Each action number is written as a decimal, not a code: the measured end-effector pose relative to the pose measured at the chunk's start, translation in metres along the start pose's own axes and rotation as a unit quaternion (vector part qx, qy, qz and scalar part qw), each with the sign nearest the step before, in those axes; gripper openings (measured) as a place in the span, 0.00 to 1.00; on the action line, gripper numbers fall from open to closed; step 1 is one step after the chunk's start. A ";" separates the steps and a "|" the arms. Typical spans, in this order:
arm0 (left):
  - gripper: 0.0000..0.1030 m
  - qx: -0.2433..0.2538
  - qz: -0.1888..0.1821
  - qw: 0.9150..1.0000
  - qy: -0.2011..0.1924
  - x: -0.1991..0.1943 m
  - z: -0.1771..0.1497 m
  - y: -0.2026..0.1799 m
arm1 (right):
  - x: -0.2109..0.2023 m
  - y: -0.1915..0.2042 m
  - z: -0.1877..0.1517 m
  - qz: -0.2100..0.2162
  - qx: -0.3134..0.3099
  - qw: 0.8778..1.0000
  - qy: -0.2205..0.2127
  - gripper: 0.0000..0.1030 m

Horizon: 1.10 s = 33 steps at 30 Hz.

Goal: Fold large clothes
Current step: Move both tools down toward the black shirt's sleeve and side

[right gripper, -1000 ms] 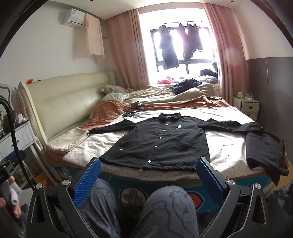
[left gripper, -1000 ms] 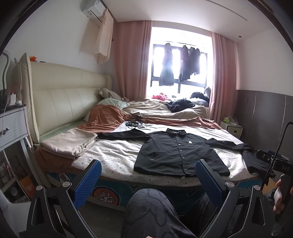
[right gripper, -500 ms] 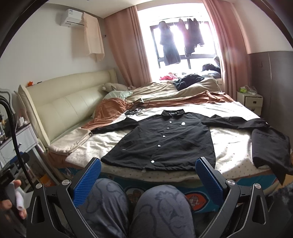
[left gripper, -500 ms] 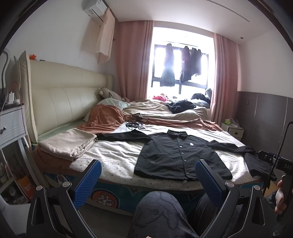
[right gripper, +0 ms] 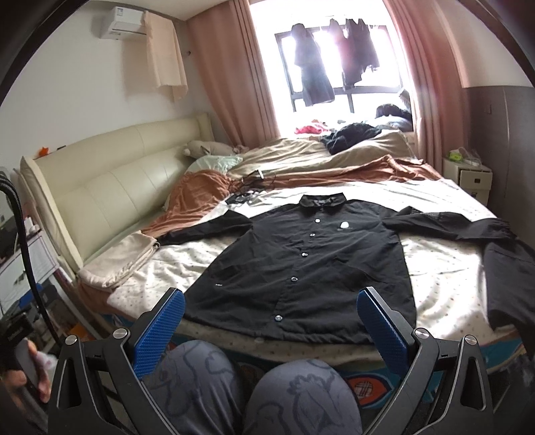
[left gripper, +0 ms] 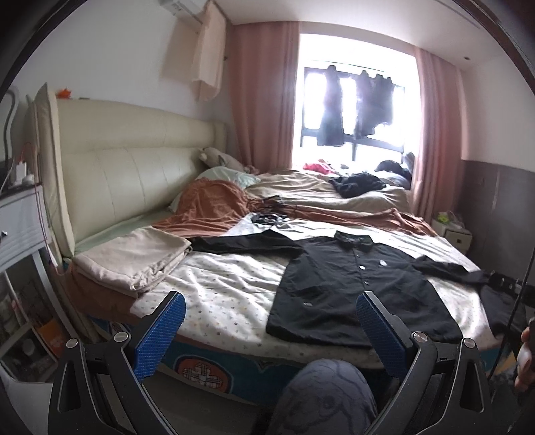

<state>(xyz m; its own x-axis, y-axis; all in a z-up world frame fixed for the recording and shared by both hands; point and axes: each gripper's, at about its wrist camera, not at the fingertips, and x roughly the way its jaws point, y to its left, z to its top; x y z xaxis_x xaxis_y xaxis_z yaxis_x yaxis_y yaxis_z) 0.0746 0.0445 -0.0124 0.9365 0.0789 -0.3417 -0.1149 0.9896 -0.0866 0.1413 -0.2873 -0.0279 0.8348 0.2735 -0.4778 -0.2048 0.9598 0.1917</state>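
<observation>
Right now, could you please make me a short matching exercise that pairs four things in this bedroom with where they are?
Things:
1. black shirt
2. folded beige blanket
3. air conditioner
4. dark clothes

Places:
A. hanging at the window
B. high on the wall
C. spread flat on the bed, buttons up
D. stacked near the headboard end of the bed

Pairs: 1-C, 2-D, 3-B, 4-A

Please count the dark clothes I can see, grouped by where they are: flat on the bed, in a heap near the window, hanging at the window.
Spread flat, black shirt: 1
Heaped near the window, dark pile: 1
Hanging at the window: about 3, backlit, uncertain
Total: about 5
</observation>
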 end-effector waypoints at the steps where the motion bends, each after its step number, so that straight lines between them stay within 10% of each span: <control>1: 0.99 -0.005 0.004 1.000 -0.002 0.007 0.002 0.002 | 0.005 -0.001 0.001 0.000 -0.001 1.000 0.001 1.00; 33: 0.99 -0.060 0.083 0.988 0.111 0.231 0.045 0.069 | 0.266 -0.004 0.095 0.030 0.063 0.996 0.058 1.00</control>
<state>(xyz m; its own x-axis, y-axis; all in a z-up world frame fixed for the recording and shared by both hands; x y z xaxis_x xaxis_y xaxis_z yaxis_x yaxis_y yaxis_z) 0.2982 0.1367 -0.0555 0.8070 0.1979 -0.5564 -0.3125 0.9426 -0.1179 0.4124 -0.2242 -0.0738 0.7568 0.3433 -0.5562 -0.1820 0.9280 0.3251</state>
